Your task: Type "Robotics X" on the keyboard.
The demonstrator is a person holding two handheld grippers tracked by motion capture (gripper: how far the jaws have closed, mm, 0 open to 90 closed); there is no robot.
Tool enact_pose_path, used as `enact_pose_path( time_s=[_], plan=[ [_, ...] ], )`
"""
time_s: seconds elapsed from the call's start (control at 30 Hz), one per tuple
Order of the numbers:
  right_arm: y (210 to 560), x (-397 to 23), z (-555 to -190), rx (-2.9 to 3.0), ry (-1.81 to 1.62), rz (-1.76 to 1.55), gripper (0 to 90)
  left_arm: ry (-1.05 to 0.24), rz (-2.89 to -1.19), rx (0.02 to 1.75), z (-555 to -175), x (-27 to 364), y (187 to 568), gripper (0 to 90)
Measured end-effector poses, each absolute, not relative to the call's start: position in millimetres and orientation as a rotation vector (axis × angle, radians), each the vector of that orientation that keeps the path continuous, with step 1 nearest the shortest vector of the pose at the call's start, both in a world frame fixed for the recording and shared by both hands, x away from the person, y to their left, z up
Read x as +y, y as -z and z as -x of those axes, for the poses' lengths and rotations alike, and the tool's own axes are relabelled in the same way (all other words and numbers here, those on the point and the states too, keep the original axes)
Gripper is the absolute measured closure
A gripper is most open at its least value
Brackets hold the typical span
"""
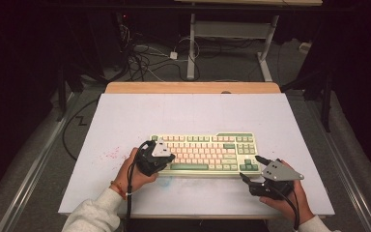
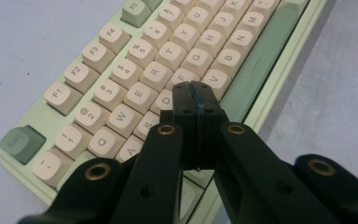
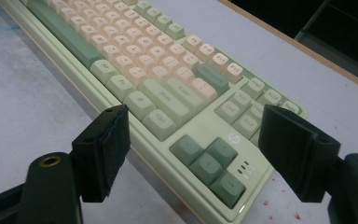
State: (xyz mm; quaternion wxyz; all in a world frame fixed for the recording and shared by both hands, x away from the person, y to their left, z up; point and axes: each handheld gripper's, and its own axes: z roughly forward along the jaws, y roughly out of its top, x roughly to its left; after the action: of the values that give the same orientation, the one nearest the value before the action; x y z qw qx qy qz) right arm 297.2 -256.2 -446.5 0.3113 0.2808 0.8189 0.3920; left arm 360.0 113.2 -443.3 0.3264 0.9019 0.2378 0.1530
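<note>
Left gripper (image 2: 196, 95), pressed closed, hovers over the keyboard's (image 2: 135, 70) D key; right gripper (image 3: 193, 140) gapes wide beside Ctrl.

In the left gripper view, the closed jaws of the left gripper (image 2: 196, 93) cover part of the keyboard (image 2: 121, 70), hiding the keys near D and F; the picture edges crop its right portion. In the right gripper view, its left end is cropped and far legends blur. In the high view, key legends are too small to read.
</note>
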Motion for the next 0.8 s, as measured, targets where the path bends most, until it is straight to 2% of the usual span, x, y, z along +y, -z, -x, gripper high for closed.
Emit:
enact_pose_path(
  time_s=[0.37, 0.8],
  plan=[
    [447.4, -255.7, -297.5, 2.171, -1.027, -0.736, 25.1, -0.376, -2.413, 0.591, -368.1, 97.7, 449.4, 87.6],
    [447.9, -255.1, -297.2, 2.177, -1.024, -0.73, 25.1, -0.377, -2.415, 0.592, -370.1, 96.8, 450.1, 87.6]
  ],
)
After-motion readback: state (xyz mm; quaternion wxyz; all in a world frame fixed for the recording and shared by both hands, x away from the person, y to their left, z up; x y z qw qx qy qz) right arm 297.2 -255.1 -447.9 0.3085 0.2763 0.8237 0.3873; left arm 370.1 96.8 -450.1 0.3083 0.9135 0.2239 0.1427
